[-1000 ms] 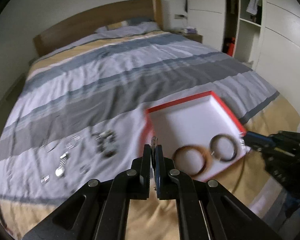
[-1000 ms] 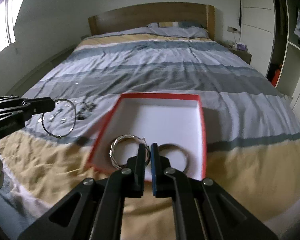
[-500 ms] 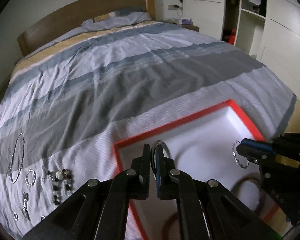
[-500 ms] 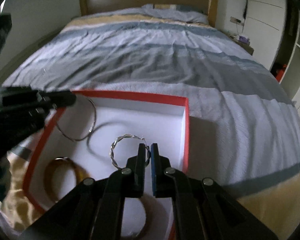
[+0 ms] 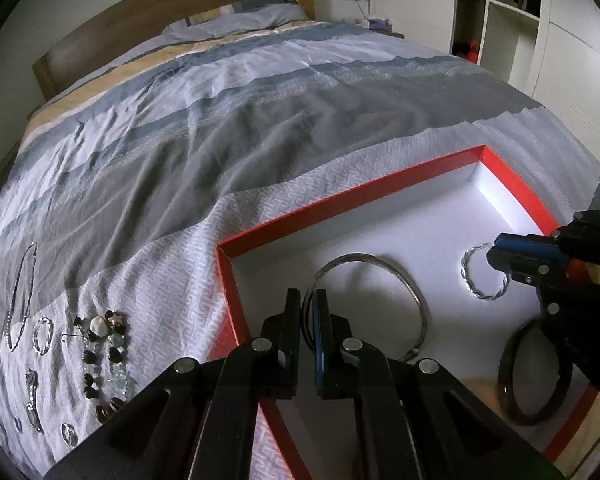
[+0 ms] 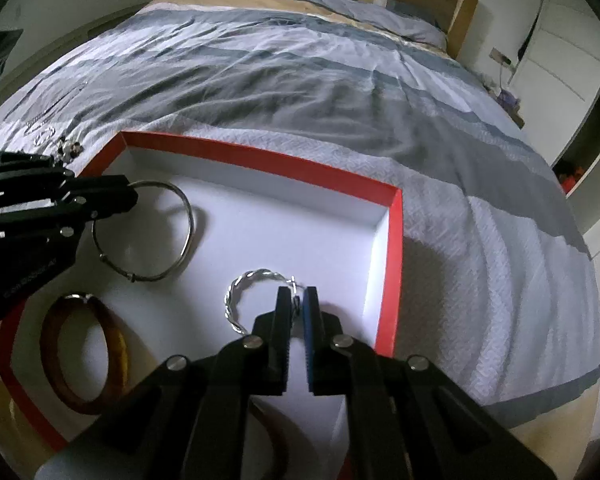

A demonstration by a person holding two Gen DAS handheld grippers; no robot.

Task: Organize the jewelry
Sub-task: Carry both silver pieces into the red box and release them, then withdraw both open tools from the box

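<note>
A red-rimmed box [image 5: 340, 200] with a white floor lies on the bed, also in the right wrist view [image 6: 260, 156]. My left gripper [image 5: 307, 300] is shut on a thin silver bangle [image 5: 412, 296], held low over the box's left part; the bangle also shows in the right wrist view [image 6: 188, 236]. My right gripper [image 6: 298, 300] is shut on a twisted silver bracelet [image 6: 236, 292], held low over the box's right part; that bracelet also shows in the left wrist view [image 5: 470, 280]. A brown bangle [image 6: 112, 336] lies in the box, and a dark bangle [image 5: 508, 396] lies near it.
Several loose pieces lie on the duvet left of the box: a bead bracelet [image 5: 108, 360], a chain necklace [image 5: 20, 300], a small twisted ring [image 5: 42, 336] and small silver items [image 5: 32, 400]. A wooden headboard [image 5: 160, 28] and white wardrobes [image 5: 560, 40] stand beyond.
Both grippers have moved forward and down over the box, each carrying its bracelet. The bangle and the twisted bracelet now hang close to the box floor.
</note>
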